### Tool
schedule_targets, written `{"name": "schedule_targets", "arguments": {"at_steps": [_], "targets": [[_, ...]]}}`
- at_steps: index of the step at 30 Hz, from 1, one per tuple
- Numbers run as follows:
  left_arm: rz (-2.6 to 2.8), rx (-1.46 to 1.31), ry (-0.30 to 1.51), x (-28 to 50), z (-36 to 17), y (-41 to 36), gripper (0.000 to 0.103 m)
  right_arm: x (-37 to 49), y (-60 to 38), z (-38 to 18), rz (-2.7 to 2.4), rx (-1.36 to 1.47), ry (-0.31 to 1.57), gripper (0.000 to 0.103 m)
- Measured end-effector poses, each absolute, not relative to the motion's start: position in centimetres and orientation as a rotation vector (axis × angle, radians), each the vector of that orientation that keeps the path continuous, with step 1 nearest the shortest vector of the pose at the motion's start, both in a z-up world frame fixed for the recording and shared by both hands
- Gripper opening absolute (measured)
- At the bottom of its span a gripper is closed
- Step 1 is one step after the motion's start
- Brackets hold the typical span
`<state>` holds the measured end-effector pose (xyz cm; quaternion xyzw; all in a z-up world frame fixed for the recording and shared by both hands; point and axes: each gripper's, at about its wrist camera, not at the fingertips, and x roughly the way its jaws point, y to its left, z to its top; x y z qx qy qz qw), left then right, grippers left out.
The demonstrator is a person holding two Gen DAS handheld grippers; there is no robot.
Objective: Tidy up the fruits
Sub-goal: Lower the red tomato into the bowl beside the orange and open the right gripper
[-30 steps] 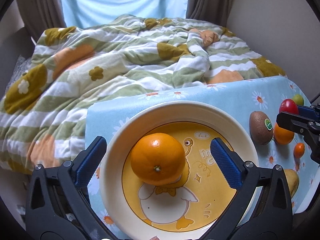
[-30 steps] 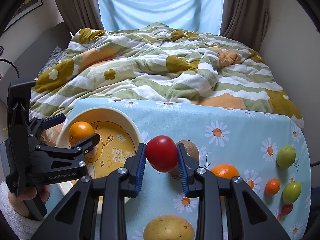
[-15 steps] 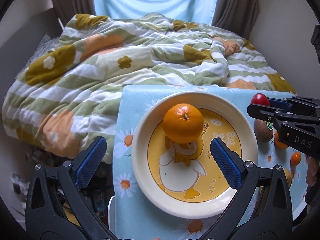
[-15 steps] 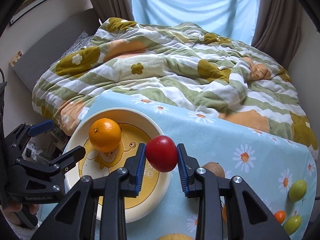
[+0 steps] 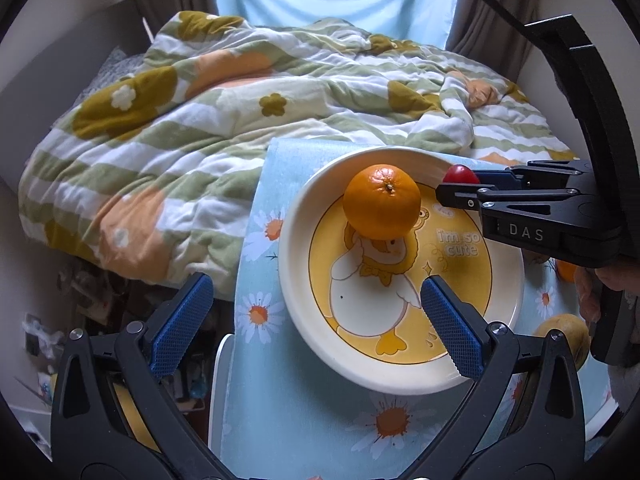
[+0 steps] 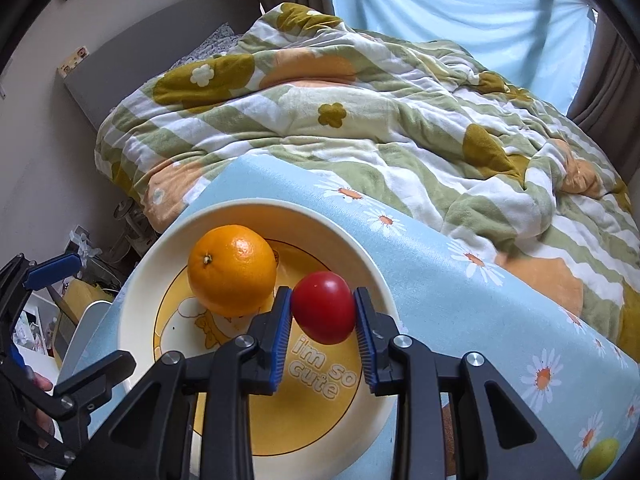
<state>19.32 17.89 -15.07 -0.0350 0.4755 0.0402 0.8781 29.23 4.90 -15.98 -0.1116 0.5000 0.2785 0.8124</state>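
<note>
The right gripper is closed on a red fruit, its two blue pads pressed against the fruit's sides. It holds the fruit above the plate, over the far right part of the yellow centre, just right of the orange. From the left wrist view the same gripper reaches in from the right edge of the table, and only the top of the red fruit shows above its black finger, near the plate's far rim.

The left gripper is wide open and holds nothing. Its left pad hangs off the left edge of the table; its right pad is over the near right part of the plate.

The orange sits in the plate, toward the far side, on the printed duck. The plate stands at the left end of the table, on a blue cloth with daisies.

Beyond the plate's right rim a yellow-brown fruit lies near the table's near edge, partly hidden by the right gripper, and a bit of another orange fruit shows under it. A green fruit lies toward the right end of the table in the right wrist view. A striped quilt lies on the bed past the table's far edge
</note>
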Motion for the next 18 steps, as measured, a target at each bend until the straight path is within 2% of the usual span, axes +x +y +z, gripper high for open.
{"name": "schedule_targets", "arguments": {"at_steps": [3, 4, 5, 6, 8, 18], "targets": [[0.084, -0.077, 0.993, 19.0, -15.2, 17.8, 0.103, 29.2, 5.0, -16.2, 0.593, -0.251, 1.062, 0.028], [0.084, -0.078, 0.994, 18.9, -15.2, 17.7, 0.103, 29.1, 5.0, -16.1, 0.591, -0.254, 1.057, 0.032], [0.084, -0.078, 0.995, 18.8, -15.2, 17.7, 0.103, 29.1, 5.1, -15.9, 0.591, -0.257, 1.054, 0.048], [0.083, -0.078, 0.995, 18.7, -15.2, 17.7, 0.103, 28.9, 5.1, -15.7, 0.611, -0.247, 1.051, 0.058], [0.083, -0.077, 0.994, 18.7, -15.2, 17.7, 0.103, 28.7, 5.1, -15.3, 0.605, -0.252, 1.04, 0.091], [0.066, -0.062, 0.973, 17.5, -13.6, 17.5, 0.103, 27.3, 4.0, -13.5, 0.584, -0.205, 1.006, 0.094]]}}
